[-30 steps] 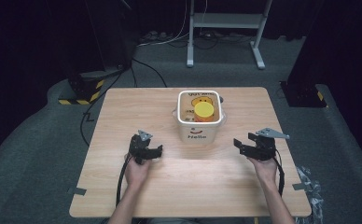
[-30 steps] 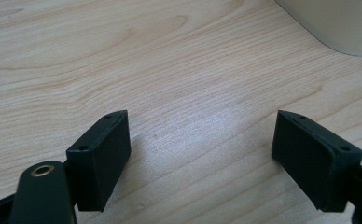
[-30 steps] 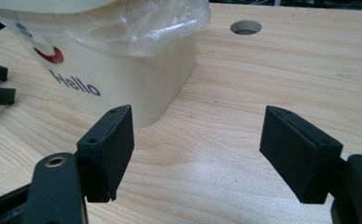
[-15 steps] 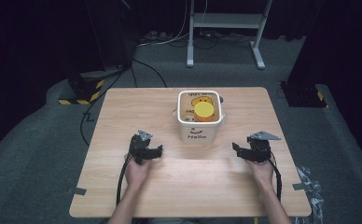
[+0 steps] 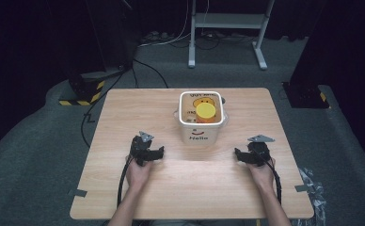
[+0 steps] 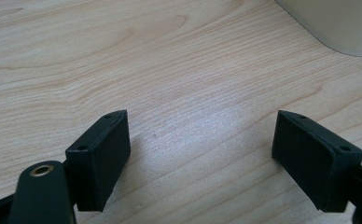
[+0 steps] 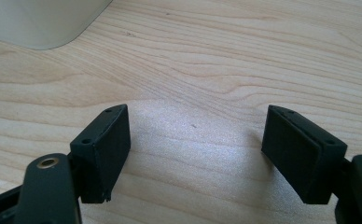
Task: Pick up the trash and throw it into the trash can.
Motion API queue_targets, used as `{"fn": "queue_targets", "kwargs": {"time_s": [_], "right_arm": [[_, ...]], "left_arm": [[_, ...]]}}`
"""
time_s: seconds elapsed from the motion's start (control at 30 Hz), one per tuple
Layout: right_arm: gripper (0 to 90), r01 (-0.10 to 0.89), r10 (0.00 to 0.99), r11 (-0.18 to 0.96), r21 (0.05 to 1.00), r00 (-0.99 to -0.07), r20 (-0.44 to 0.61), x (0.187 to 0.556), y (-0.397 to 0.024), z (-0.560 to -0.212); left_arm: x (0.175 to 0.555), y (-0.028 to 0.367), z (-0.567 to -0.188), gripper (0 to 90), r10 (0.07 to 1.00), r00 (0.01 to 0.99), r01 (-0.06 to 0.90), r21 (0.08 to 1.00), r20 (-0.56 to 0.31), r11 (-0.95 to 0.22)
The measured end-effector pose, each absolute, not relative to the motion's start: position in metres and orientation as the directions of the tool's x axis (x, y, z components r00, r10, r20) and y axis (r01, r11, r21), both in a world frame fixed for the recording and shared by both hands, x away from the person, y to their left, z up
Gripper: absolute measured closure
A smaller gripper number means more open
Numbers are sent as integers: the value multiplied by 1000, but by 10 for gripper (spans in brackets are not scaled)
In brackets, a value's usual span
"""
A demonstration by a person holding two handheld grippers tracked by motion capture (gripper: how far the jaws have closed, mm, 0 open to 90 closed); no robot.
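A white square bucket (image 5: 201, 121) marked "Hello" stands at the table's middle. Inside it sits a yellow round object (image 5: 205, 111). My left gripper (image 5: 153, 153) rests on the wood to the bucket's front left, jaws wide apart with nothing between them. In the left gripper view the open gripper (image 6: 200, 149) faces bare wood, and the bucket's base (image 6: 337, 23) shows at the top right. My right gripper (image 5: 242, 157) lies to the bucket's front right, also open and empty. The right gripper view shows its spread jaws (image 7: 195, 149) and the bucket's corner (image 7: 39, 21) at top left.
The wooden table (image 5: 190, 193) has bare surface in front of the bucket and between the hands. Cables trail from both grippers toward the front edge. Beyond the table are a dark carpeted floor, a metal stand (image 5: 227, 28) and black-yellow striped blocks (image 5: 79, 92).
The right hand and its gripper have shifted left and slightly toward the front. The left gripper has stayed put.
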State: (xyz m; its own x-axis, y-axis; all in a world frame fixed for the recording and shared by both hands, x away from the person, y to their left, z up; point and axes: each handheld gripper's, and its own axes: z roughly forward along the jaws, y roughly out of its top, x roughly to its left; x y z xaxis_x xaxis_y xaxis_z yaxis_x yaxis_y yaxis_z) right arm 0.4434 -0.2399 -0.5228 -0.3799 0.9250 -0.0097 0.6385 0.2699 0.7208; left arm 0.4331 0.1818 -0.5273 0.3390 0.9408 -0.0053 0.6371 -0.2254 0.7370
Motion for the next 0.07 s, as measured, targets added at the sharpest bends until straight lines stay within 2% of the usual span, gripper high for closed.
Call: {"fn": "queue_targets", "kwargs": {"time_s": [0.07], "right_arm": [[236, 638, 925, 270, 721, -380, -10, 443, -240, -523]], "left_arm": [[434, 182, -527, 179, 940, 341, 637, 737, -5, -227]]}}
